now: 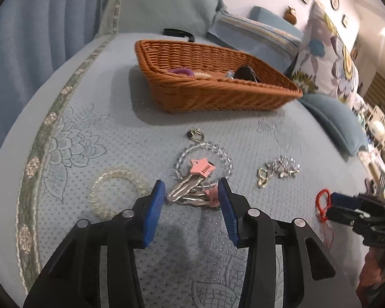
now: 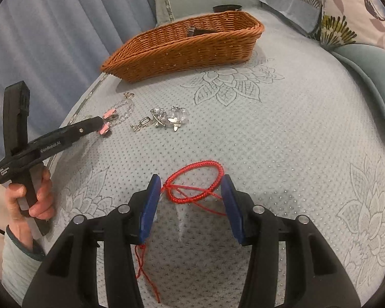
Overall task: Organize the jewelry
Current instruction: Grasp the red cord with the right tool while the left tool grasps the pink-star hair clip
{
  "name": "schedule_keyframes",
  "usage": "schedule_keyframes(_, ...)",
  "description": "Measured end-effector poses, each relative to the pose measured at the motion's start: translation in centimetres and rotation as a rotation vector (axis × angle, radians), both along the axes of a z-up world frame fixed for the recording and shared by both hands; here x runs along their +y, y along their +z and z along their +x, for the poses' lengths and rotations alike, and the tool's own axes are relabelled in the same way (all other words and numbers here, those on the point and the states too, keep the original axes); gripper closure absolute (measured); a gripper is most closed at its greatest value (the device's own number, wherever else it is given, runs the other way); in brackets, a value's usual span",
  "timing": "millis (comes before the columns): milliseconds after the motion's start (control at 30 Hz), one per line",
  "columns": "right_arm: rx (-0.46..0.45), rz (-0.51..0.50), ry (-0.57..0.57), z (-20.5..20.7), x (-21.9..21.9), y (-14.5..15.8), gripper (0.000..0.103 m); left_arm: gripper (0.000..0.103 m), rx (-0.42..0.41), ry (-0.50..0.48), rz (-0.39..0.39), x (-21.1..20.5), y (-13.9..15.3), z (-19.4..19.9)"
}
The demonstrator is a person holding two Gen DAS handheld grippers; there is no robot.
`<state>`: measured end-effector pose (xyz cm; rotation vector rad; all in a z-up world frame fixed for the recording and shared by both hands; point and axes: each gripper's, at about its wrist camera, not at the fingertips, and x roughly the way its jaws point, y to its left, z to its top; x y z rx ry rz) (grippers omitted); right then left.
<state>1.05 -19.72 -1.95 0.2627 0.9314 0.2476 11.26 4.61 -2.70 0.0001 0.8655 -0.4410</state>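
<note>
My left gripper is open, its blue pads on either side of the silver hair clips with pink stars lying on the bed. A clear bead bracelet lies under the clips and a pearl bracelet to their left. A crystal charm bracelet lies to the right. My right gripper is open around a red braided cord bracelet on the bedspread. The wicker basket stands beyond and holds hair ties and a dark item.
The pale blue bedspread carries everything. Pillows lie at the right, a blue curtain at the left. A black band lies behind the basket. A small gold clasp sits in front of the basket.
</note>
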Motion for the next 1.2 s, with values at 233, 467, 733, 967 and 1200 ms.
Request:
schedule_keyframes(233,-0.019,0.003,0.007,0.1,0.0,-0.1,0.058,0.083,0.014,-0.008,0.003,-0.2,-0.1,-0.1)
schedule_keyframes(467,-0.044,-0.012,0.005,0.0,0.2,-0.2,0.058,0.084,0.023,0.009,-0.002,-0.2,-0.2,0.1)
schedule_keyframes(733,-0.069,-0.03,0.013,-0.3,0.5,-0.1,0.057,0.093,0.025,0.015,-0.02,-0.2,-0.1,-0.2)
schedule_keyframes(967,-0.082,-0.007,0.032,-0.5,0.1,0.0,0.063,0.093,0.034,0.088,-0.074,2.1,0.7,-3.1)
schedule_keyframes(1200,-0.088,-0.011,0.027,-0.6,-0.1,0.1,0.063,0.094,0.097,0.164,-0.111,3.1,0.2,-6.2)
